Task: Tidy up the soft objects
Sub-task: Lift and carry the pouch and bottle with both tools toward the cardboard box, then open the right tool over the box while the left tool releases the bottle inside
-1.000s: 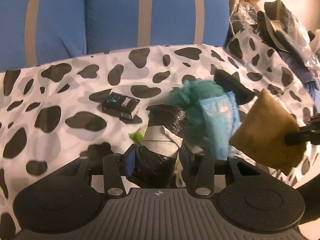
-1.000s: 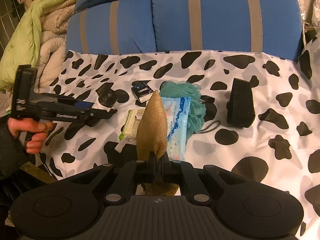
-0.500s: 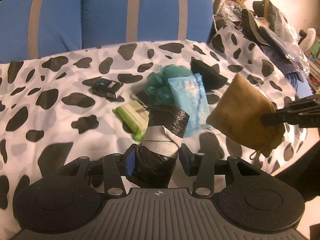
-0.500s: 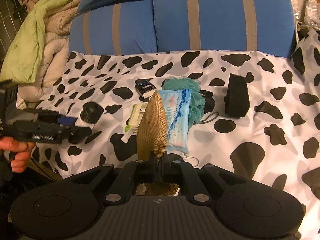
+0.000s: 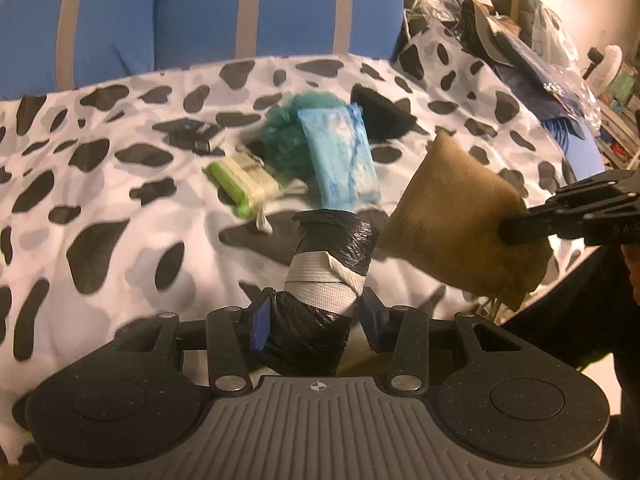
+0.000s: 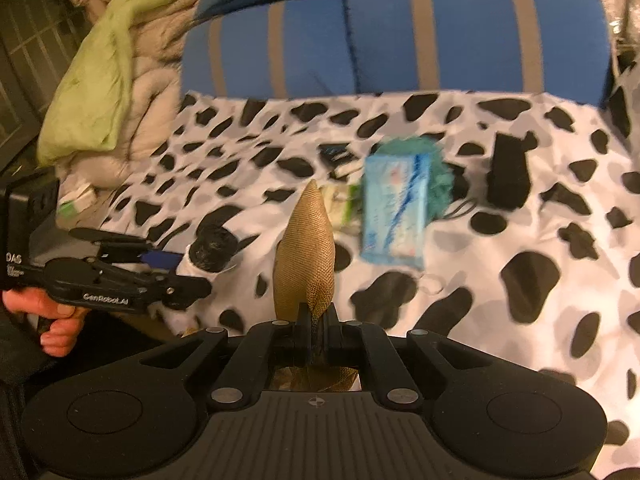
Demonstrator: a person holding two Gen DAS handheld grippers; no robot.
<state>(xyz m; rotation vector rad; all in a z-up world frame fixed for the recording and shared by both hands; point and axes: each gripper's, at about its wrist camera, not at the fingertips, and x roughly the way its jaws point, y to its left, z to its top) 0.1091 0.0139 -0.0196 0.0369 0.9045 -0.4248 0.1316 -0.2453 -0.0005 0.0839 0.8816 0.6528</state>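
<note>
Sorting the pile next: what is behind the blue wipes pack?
A teal bath pouf sits behind the wipes pack, touching it. Its near part is hidden by the pack.

One black roll (image 5: 328, 280), one tan pouch (image 5: 460, 232), one blue packet (image 5: 344, 156), one teal pouf (image 5: 288, 128), two tongs (image 5: 316, 316).

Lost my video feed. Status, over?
Left gripper clamps black bag roll. Right gripper pinches tan burlap pouch. Both above cow-print sheet, path unobstructed.

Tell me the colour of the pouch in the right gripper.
Tan-brown pouch, clearest in the left wrist view.
</note>
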